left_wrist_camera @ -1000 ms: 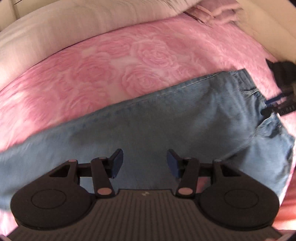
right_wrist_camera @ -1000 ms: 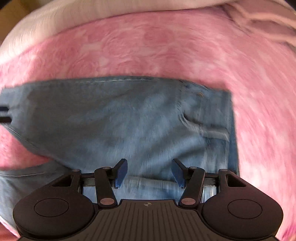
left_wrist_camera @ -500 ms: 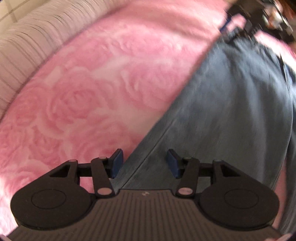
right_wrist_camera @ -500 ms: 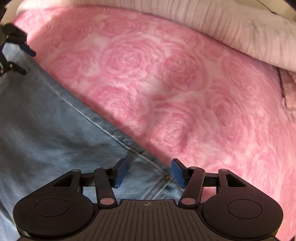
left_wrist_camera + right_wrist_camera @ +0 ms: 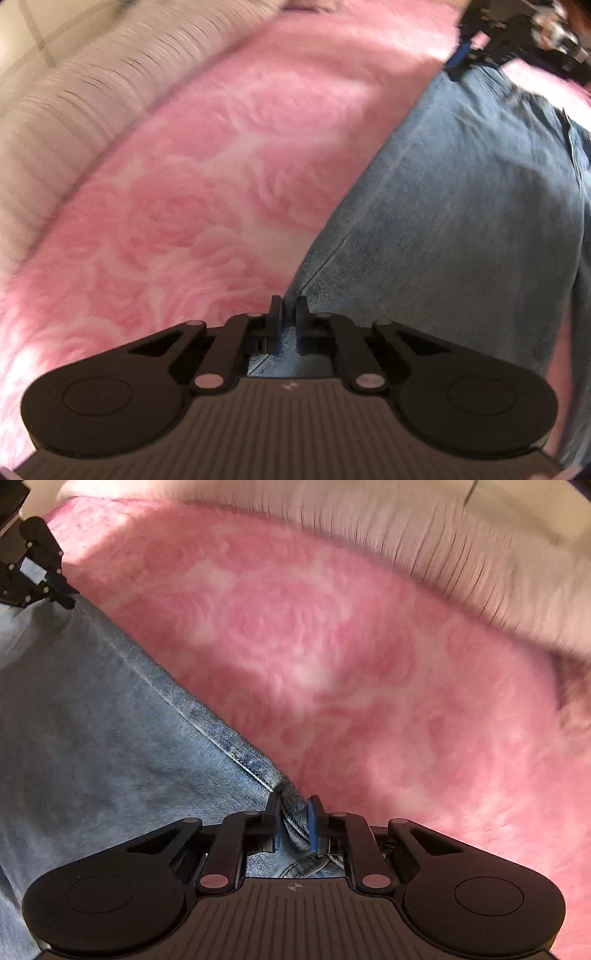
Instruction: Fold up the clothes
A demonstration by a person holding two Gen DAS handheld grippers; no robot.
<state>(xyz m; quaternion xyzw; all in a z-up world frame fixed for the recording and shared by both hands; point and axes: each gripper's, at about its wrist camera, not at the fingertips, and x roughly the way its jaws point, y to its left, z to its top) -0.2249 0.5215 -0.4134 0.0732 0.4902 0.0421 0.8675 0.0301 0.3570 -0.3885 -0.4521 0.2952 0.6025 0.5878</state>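
Observation:
A pair of light blue jeans (image 5: 461,221) lies flat on a pink rose-patterned blanket (image 5: 221,166). My left gripper (image 5: 289,306) is shut on the jeans' side seam at the edge nearest me. In the right wrist view the jeans (image 5: 92,720) fill the left half. My right gripper (image 5: 293,805) is closing its jaws on the stitched edge, and a fold of denim fills the gap between the pads. Each gripper shows small in the other's view: the right gripper (image 5: 476,55) at top right, the left gripper (image 5: 40,572) at top left, both at the same long edge.
A white ribbed cover (image 5: 55,110) borders the pink blanket (image 5: 369,664) along its far side, and appears again as the white ribbed cover (image 5: 443,546) at the top of the right wrist view. Pale wall shows beyond it.
Both grippers rolled and dropped from over the middle of the jeans to their far long edge. Both sets of jaws, wide apart before, have closed on the seam.

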